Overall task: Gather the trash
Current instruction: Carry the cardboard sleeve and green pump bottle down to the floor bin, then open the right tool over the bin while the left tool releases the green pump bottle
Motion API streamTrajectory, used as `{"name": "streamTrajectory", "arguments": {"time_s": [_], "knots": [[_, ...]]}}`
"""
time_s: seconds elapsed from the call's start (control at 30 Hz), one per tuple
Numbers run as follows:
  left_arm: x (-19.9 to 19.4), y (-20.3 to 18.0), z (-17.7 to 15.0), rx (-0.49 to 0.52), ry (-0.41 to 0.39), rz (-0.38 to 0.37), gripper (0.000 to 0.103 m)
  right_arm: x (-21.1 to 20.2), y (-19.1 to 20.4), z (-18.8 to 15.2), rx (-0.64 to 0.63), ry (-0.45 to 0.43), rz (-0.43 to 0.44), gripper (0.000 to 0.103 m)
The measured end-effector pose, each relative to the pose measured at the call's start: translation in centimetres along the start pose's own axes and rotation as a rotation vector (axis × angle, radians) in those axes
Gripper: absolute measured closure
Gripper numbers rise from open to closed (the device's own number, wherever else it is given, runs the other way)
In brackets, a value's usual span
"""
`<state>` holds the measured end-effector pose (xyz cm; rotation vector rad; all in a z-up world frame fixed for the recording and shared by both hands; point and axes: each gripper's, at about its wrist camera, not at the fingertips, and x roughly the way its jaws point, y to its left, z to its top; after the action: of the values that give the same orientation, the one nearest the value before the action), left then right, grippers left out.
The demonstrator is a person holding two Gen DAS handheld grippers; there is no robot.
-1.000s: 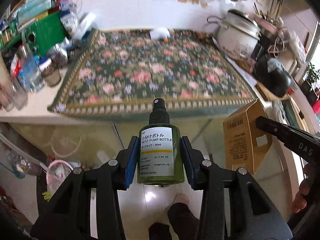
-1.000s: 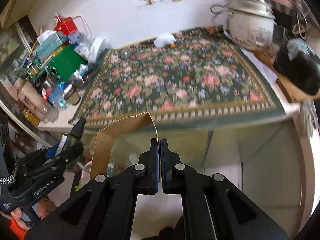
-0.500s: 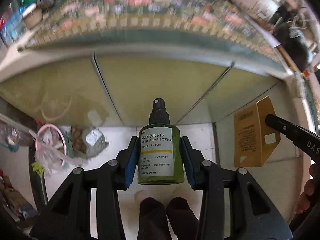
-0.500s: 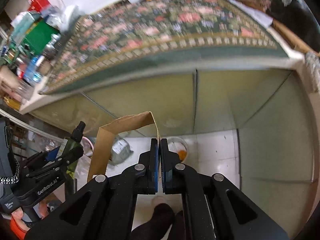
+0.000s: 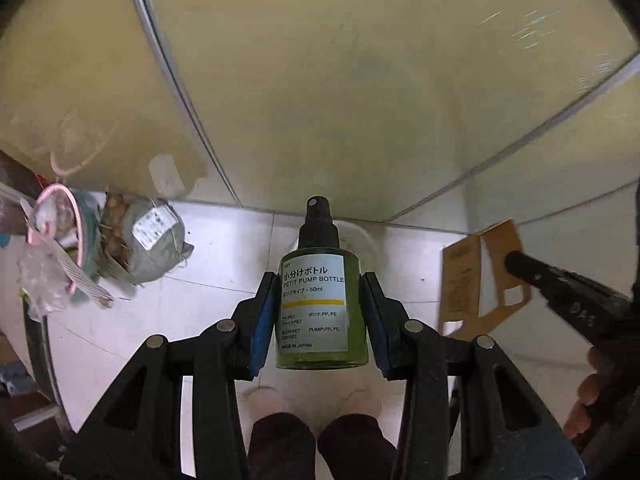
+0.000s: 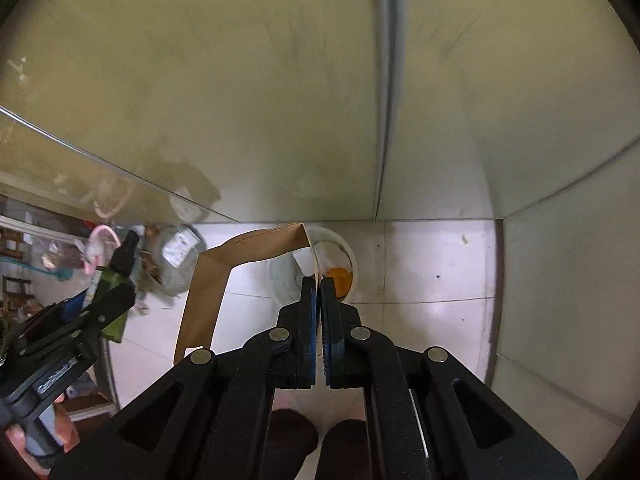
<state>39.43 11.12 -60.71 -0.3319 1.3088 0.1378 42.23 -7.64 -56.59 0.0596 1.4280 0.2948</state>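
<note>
My left gripper (image 5: 318,280) is shut on a small green pump bottle (image 5: 320,300) with a white label and black spray top, held upright over the floor; it also shows in the right wrist view (image 6: 110,292). My right gripper (image 6: 318,284) is shut on the edge of an open brown cardboard box (image 6: 224,276), which also shows at the right of the left wrist view (image 5: 476,276). A white bin (image 6: 344,256) with orange scraps inside stands on the floor just beyond the right fingertips; in the left wrist view it is mostly hidden behind the bottle.
Pale green cabinet doors (image 5: 340,80) fill the upper view. On the white tiled floor at the left are a grey bundled bag (image 5: 148,240) and a pink-rimmed container with rubbish (image 5: 56,236). My feet (image 5: 320,440) show below the grippers.
Both grippers have tilted and dropped from the flowered tabletop down towards the floor, each keeping its load. The white bin has come into view under the right gripper.
</note>
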Motion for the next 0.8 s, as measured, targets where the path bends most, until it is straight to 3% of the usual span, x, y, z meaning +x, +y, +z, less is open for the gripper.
{"name": "streamTrajectory", "arguments": {"time_s": [0.2,0.37,0.53,0.63,0.8], "knots": [[8.5,1.8,-0.5,-0.025,0.046,-0.004,0.062,10.8,0.1,-0.2,-0.029,0.081,0.029,0.1],[13.1,1.7,-0.6,-0.019,0.089,-0.035,0.062,14.8,0.2,-0.1,-0.039,0.154,0.059,0.092],[15.8,0.5,-0.9,0.012,0.144,-0.082,0.062,15.2,-0.3,-0.1,-0.058,0.157,0.052,0.066],[16.8,-0.5,-1.0,0.033,0.186,-0.11,0.062,14.3,-0.7,-0.1,-0.067,0.139,0.055,0.065],[16.4,-1.9,-1.1,0.064,0.233,-0.072,0.062,12.2,-1.1,0.4,-0.063,0.103,0.048,0.065]]}}
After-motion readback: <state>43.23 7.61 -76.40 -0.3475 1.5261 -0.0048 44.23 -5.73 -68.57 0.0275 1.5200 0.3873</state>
